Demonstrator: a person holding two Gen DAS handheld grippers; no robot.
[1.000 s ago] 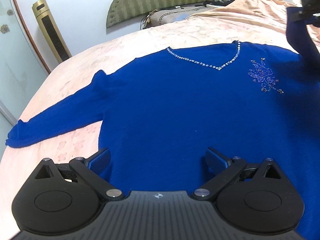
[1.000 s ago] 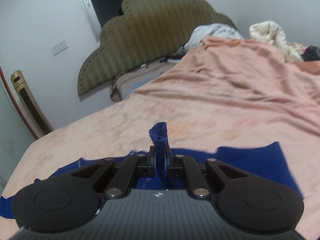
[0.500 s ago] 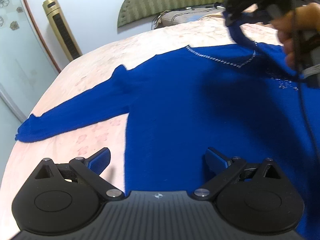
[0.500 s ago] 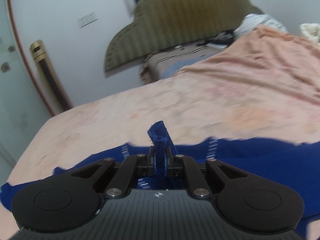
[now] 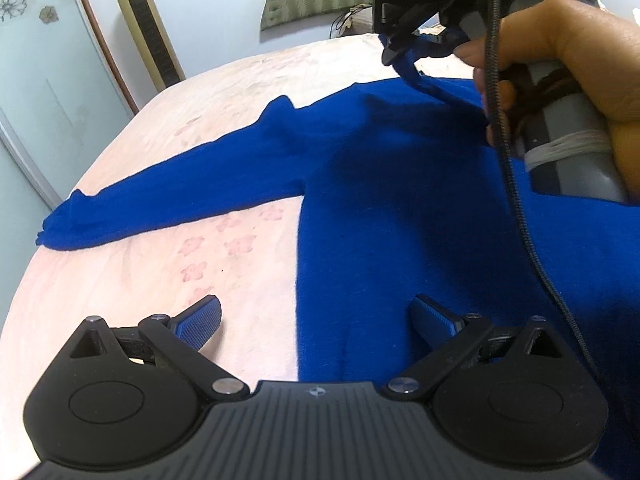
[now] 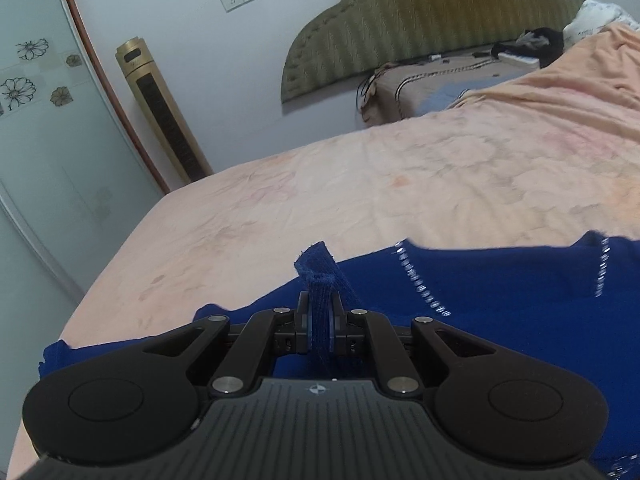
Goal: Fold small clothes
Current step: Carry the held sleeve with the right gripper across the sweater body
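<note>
A blue sweater lies flat on the bed, its left sleeve stretched out toward the bed's left edge. My left gripper is open low over the sweater's left side edge; one pad is over the sheet, the other over the blue cloth. My right gripper is shut on the cuff of the other sleeve and holds it above the sweater's body. In the left wrist view the right gripper is at the top, with a person's hand on its handle. The beaded neckline shows just beyond the cuff.
A pink floral sheet covers the bed. A gold tower fan stands by the wall at the left, next to a frosted glass door. An olive headboard and crumpled bedding lie at the far right.
The right gripper has carried the sleeve cuff leftward across the sweater's body, over the neckline. The left gripper has shifted left to the sweater's side edge.
</note>
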